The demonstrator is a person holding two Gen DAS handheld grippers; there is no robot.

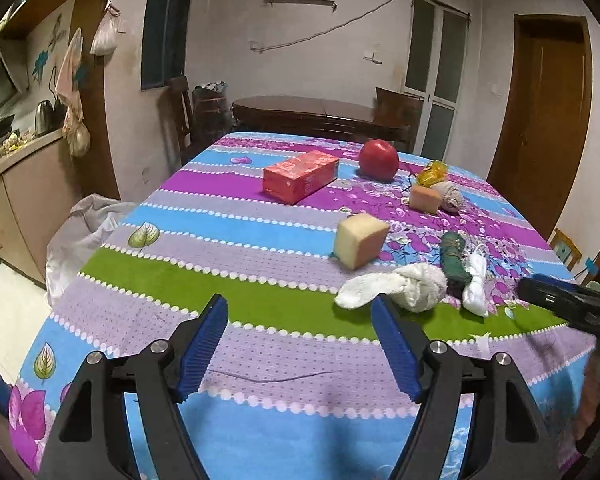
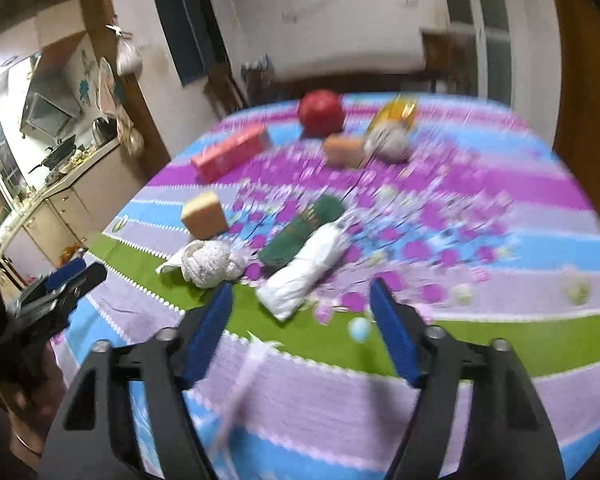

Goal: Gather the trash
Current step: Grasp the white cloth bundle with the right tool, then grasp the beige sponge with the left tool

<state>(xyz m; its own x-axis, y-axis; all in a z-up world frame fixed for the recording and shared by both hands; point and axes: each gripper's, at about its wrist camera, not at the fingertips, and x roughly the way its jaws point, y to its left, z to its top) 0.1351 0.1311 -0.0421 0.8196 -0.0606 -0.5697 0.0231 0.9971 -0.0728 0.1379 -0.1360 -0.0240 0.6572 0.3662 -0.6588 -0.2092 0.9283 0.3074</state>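
Observation:
My left gripper (image 1: 300, 308) is open and empty above the near edge of the table with the striped floral cloth (image 1: 220, 220). A knotted white cloth (image 1: 396, 286) lies just beyond its right finger. Beside it lie a green roll (image 1: 454, 258) and a white roll (image 1: 476, 284). A yellow sponge (image 1: 360, 240), an orange sponge (image 1: 424, 198), a red box (image 1: 300, 176), a red ball (image 1: 379, 159) and a yellow wrapper (image 1: 432, 172) lie farther back. My right gripper (image 2: 302, 296) is open and empty, close to the white roll (image 2: 304, 272) and green roll (image 2: 300, 232). That view is blurred.
A white bag (image 1: 80, 236) sits on the floor left of the table. A kitchen counter (image 1: 16, 160) runs along the left wall. A dark round table (image 1: 312, 114) and chairs stand behind. A brown door (image 1: 540, 120) is at the right. A small scrap (image 1: 482, 340) lies near the table's front edge.

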